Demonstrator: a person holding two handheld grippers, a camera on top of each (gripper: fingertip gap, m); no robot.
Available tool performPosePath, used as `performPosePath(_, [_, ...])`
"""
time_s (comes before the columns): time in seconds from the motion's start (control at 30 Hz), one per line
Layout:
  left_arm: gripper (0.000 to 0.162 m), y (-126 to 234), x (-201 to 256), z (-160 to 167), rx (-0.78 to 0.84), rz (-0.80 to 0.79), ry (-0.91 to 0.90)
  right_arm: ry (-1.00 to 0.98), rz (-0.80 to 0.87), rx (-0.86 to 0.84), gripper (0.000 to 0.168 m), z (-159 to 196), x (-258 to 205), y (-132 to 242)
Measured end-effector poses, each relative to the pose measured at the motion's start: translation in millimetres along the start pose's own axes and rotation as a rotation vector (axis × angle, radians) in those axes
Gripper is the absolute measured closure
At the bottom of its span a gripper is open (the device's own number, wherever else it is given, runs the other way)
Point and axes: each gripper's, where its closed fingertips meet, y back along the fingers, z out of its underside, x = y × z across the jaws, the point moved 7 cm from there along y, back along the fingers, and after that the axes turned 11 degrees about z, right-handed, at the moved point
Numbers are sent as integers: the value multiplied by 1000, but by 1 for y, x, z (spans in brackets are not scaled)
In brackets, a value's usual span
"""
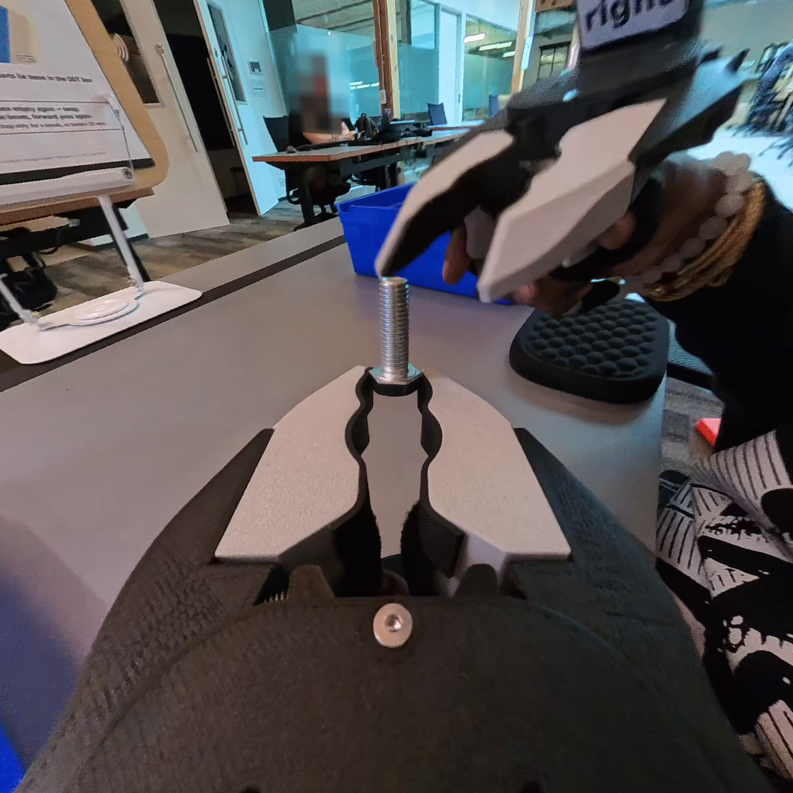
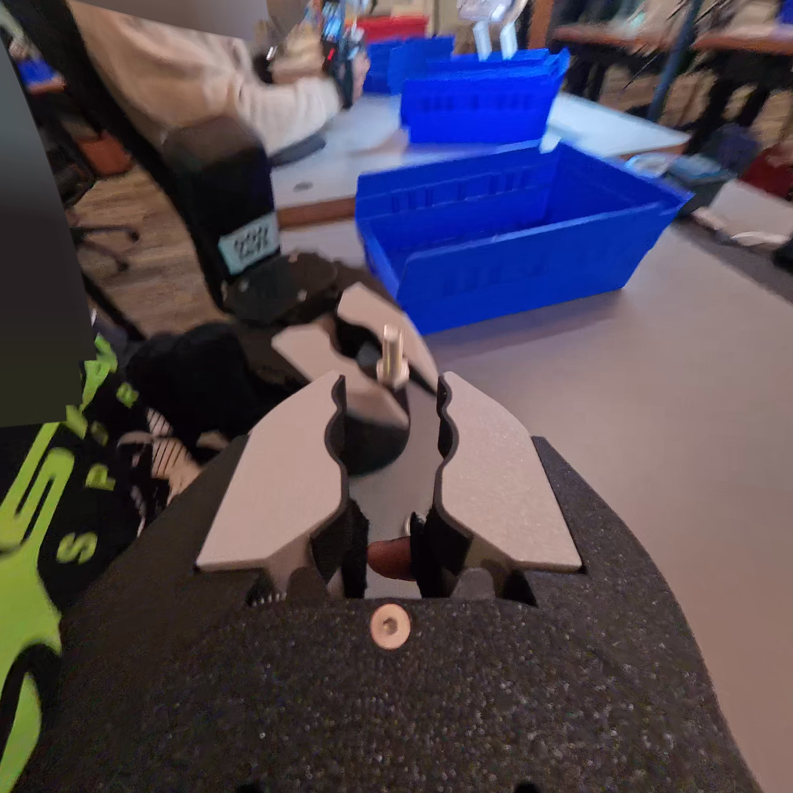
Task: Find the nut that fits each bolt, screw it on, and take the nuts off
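A silver bolt point(image 1: 393, 326) stands upright with its threaded shaft up. My left gripper point(image 1: 392, 378) is shut on its hex head, just above the grey table point(image 1: 214, 364). No nut shows on the shaft. My right gripper point(image 1: 433, 283) hovers open and empty just above and to the right of the bolt's top, one fingertip almost over it. In the right wrist view my right gripper point(image 2: 391, 379) is open, and the bolt point(image 2: 392, 349) sits just beyond its tips, held between the left gripper's fingers point(image 2: 373, 313).
A blue bin point(image 1: 373, 231) stands on the table behind the bolt; it also shows in the right wrist view point(image 2: 515, 240), with another blue bin point(image 2: 476, 103) farther back. A black honeycomb pad point(image 1: 592, 347) lies to the right. A sign stand point(image 1: 64, 128) stands at the far left. Across from one pair of fingers to the other is roughly 4 cm.
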Motion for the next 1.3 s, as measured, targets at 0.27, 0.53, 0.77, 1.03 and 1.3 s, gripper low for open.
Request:
performPosePath(0.27, [142,3,1,1,31,43,2,198,-103,-514,130,82,16,-15])
performPosePath(0.53, [142,3,1,2,33,48,2,235,-103,-592,139,96,13,-34])
performPosePath(0.77, [142,3,4,1,32,70,-20,261,-105,-576,151,96,15,-31])
performPosePath(1.03, [142,-4,20,-12,112,221,2,351,-215,-407,151,28,19,23])
performPosePath(1.3, [142,-19,38,-10,129,390,33,520,-420,-268,151,-48,0,45])
